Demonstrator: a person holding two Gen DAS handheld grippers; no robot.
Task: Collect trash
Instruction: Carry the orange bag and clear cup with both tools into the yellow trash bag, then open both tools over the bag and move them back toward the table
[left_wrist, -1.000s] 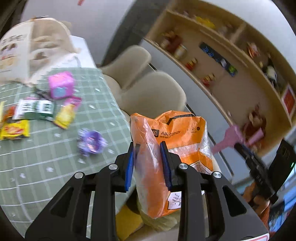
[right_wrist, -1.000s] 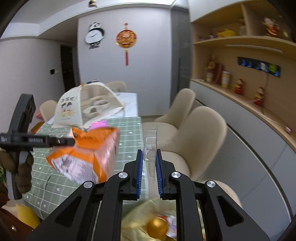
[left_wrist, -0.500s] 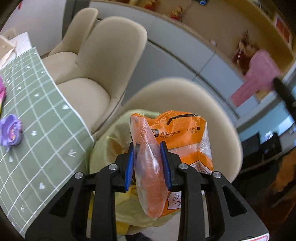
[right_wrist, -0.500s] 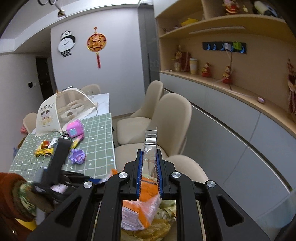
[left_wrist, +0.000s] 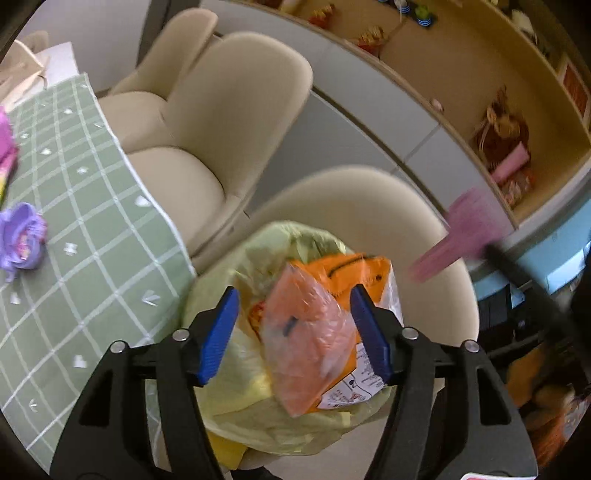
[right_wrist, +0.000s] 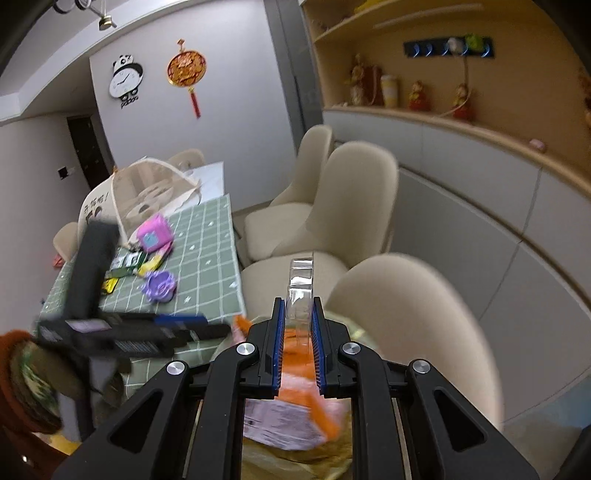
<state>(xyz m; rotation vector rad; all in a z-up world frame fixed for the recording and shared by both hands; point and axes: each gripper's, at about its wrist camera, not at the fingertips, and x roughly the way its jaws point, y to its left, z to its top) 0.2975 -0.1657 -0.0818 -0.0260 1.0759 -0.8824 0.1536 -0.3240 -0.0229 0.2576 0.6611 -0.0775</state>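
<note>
Since the earlier frames the left gripper (left_wrist: 295, 332) has swung off the green checked tablecloth (left_wrist: 85, 229) to above the yellow trash bag (left_wrist: 258, 406), and its jaws are opening, blue pads clear of the orange snack packet (left_wrist: 314, 343). That packet lies between the spread fingers, on top of the bag's contents, beside a beige chair (left_wrist: 369, 221). Right gripper (right_wrist: 298, 343) stays clamped on a clear plastic piece (right_wrist: 301, 284) standing upright above the bag.

Orange wrapper (left_wrist: 314, 339), yellow bag (left_wrist: 255, 398) (tablecloth (left_wrist: 92, 236) green-checked).
</note>
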